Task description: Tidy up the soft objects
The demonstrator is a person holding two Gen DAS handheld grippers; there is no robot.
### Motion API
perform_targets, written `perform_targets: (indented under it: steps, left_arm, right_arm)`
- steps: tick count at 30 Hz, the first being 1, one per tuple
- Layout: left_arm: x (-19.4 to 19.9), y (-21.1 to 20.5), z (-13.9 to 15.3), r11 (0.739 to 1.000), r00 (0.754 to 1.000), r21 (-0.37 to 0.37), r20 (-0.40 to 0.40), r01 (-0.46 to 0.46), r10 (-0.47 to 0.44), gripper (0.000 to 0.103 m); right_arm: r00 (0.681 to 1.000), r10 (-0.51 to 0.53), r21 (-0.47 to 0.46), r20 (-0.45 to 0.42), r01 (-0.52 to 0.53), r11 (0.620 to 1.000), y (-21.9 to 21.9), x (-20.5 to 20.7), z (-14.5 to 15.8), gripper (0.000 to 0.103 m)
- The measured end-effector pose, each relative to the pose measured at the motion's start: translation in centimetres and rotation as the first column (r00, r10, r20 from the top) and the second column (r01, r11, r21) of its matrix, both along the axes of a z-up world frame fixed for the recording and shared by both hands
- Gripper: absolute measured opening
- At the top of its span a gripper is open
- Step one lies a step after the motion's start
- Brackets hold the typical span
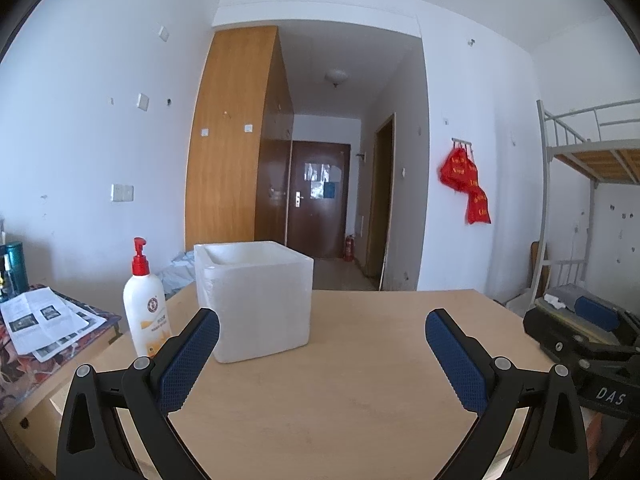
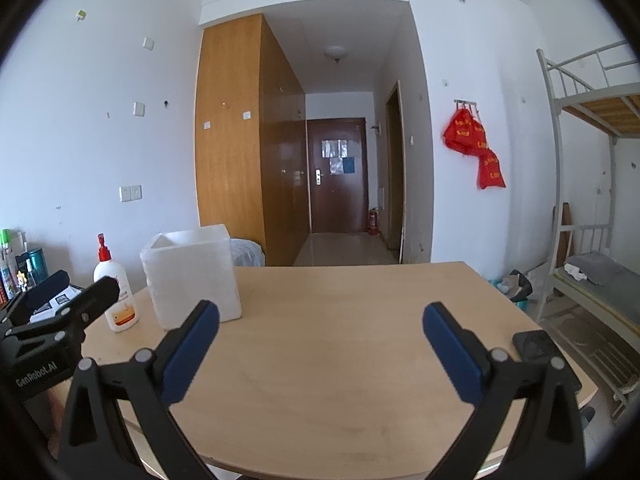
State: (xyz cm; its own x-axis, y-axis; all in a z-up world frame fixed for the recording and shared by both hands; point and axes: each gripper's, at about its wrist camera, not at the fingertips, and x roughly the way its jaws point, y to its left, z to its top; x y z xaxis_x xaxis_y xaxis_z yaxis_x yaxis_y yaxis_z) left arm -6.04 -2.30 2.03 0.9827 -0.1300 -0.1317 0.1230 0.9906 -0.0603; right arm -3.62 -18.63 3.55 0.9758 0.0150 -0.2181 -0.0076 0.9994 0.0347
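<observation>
White foam box (image 1: pixel 256 300) standing on light wooden table (image 1: pixel 360 380), back left, just beside pump bottle (image 1: pixel 145 304). White-walled room with wardrobe (image 1: pixel 236 140), bunk bed (image 2: pixel 592 184). Left gripper (image 1: pixel 322 330), right gripper (image 2: pixel 320 322): spread wide, holding nothing.

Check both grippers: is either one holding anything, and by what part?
Nothing is held. The left gripper and right gripper are both open above the light wooden table, nothing between their blue pads. The white foam box sits untouched.
</observation>
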Motion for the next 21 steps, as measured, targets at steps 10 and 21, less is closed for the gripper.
perform_targets:
  steps: [10, 21]
  left_arm:
    - [-0.27, 0.5, -0.08, 1.0, 1.0, -0.011, 0.002, -0.014, 0.014, 0.103]
    - [-0.43, 0.82, -0.1, 1.0, 1.0, -0.015, 0.0, -0.025, 0.025, 0.103]
  right_arm:
    - [1.0, 0.003, -0.003, -0.007, -0.003, 1.0, 0.06, -0.06, 0.06, 0.103]
    - [1.0, 0.003, -0.01, -0.015, -0.003, 1.0, 0.05, 0.0, 0.41, 0.103]
